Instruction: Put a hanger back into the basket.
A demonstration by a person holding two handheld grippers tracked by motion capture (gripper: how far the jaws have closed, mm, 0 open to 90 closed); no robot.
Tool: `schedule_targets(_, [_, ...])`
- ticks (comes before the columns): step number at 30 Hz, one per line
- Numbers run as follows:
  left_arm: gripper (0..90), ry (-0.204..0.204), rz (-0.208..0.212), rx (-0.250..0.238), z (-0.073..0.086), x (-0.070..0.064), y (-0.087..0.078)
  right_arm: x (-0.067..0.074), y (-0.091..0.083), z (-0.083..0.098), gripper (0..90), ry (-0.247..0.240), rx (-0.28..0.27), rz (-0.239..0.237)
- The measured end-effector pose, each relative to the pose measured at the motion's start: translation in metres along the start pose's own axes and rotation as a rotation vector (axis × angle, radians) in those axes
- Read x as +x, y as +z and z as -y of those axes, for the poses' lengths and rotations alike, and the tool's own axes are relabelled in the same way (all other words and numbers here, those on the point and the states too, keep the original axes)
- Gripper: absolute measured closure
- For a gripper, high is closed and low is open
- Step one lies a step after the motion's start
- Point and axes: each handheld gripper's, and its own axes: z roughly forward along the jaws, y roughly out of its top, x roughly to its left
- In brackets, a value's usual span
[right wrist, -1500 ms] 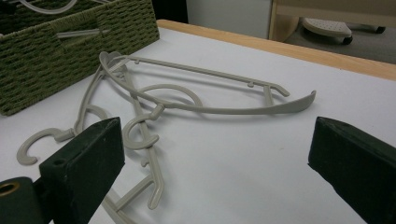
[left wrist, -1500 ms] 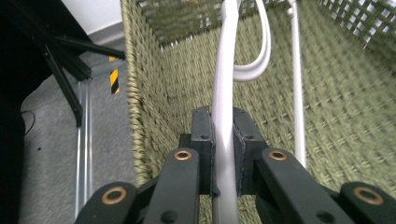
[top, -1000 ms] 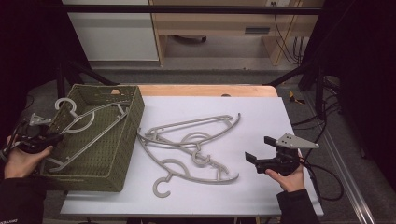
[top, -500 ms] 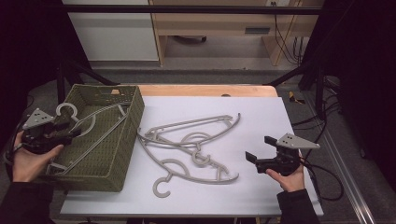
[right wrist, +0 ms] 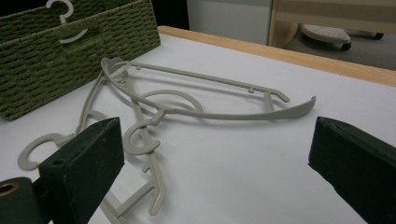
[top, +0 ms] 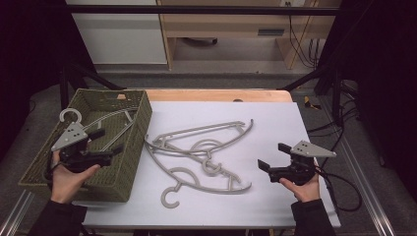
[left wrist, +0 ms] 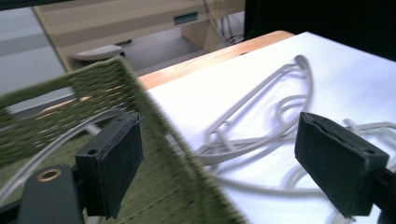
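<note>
High view: the work in hand is moving grey plastic hangers from the white worktop into the woven green basket (top: 130,147) at the worktop's left edge. One hanger in the basket (top: 105,123) already lies inside, its hook up against the far-left wall. The hangers on the worktop (top: 206,152) lie tangled near the middle, one with its hook pointing to the near edge, another arching toward the far right.

The left tongs (top: 105,142) hang over the basket, above its near-right part; their jaws have just been opening, and the left gripper view shows them wide apart with nothing between, the basket rim and the tangle behind them. The right tongs (top: 275,157) rest low near the worktop's right edge, jaws also apart and empty, aimed at the pile.

These hangers look light, thin and stiff, moulded of smooth matt plastic with a slight springiness in the long curved arms. I judge them slippery on a narrow edge and prone to swinging if caught at one end. Because hooks and bars interlock, lifting one will likely drag its neighbour. The safest hold seems the thick neck below the hook, or the straight crossbar, gripped across its flat.
</note>
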Motion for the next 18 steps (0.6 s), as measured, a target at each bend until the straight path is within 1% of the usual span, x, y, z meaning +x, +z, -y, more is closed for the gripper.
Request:
schedule_targets(2, [13.6, -0.003, 0.027, -0.002, 0.000, -0.008, 0.005, 0.000, 0.000, 0.000, 3.6, -0.001, -0.001, 0.001])
schedule_targets(7, [12.5, 0.042, 0.085, 0.023, -0.003, -0.034, 0.023, 0.000, -0.001, 0.000, 3.6, 0.001, -0.002, 0.001])
schedule_targets(11, [11.9, 0.071, 0.127, 0.037, -0.009, -0.051, 0.038, 0.000, 0.000, 0.000, 3.6, 0.001, -0.003, -0.002])
schedule_targets(12, [11.6, 0.074, 0.130, 0.041, -0.010, -0.054, 0.041, 0.000, -0.001, 0.000, 3.5, -0.001, 0.001, -0.001])
schedule_targets(14, [11.3, 0.088, 0.149, 0.051, -0.012, -0.062, 0.051, 0.000, -0.001, 0.000, 3.4, -0.003, 0.002, -0.006])
schedule_targets(18, [10.9, 0.100, 0.165, 0.068, -0.013, -0.071, 0.067, 0.000, -0.001, 0.000, 3.4, 0.002, -0.002, -0.002])
